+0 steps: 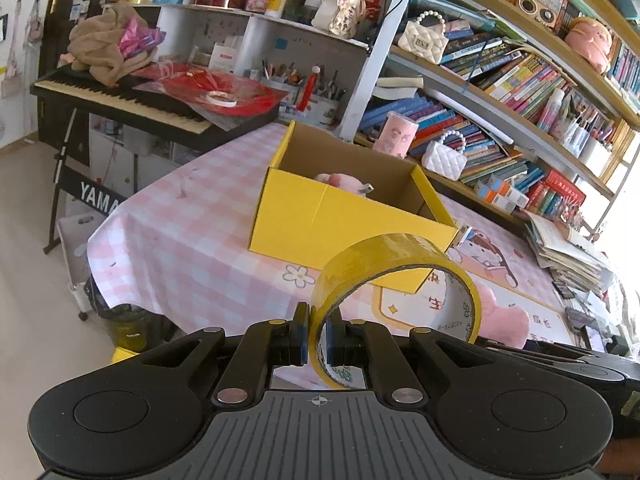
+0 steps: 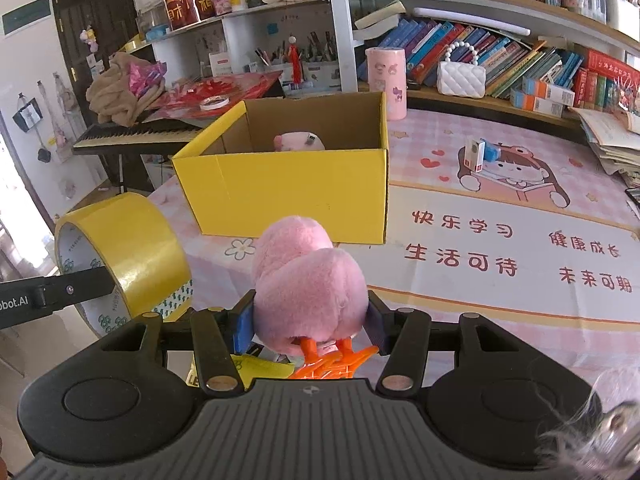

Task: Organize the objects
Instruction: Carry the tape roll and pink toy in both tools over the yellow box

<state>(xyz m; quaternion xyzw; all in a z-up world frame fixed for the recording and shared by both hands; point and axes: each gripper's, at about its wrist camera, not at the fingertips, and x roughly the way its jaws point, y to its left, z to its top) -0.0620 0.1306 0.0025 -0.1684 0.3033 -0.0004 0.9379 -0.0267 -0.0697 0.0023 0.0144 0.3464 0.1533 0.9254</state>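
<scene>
My left gripper (image 1: 317,336) is shut on the rim of a yellow tape roll (image 1: 394,268) and holds it up, near the front of an open yellow cardboard box (image 1: 320,216). The roll also shows at the left of the right wrist view (image 2: 132,248). My right gripper (image 2: 310,326) is shut on a pink plush bird with orange feet (image 2: 308,284), in front of the box (image 2: 288,188). A pink plush item (image 2: 298,142) lies inside the box.
The box stands on a pink checked table cover (image 2: 480,216). A small white and orange carton (image 2: 474,154) stands right of the box. A pink cylinder (image 2: 386,82) and a white quilted purse (image 2: 460,76) sit by the bookshelves behind. A keyboard piano (image 1: 128,104) stands at the left.
</scene>
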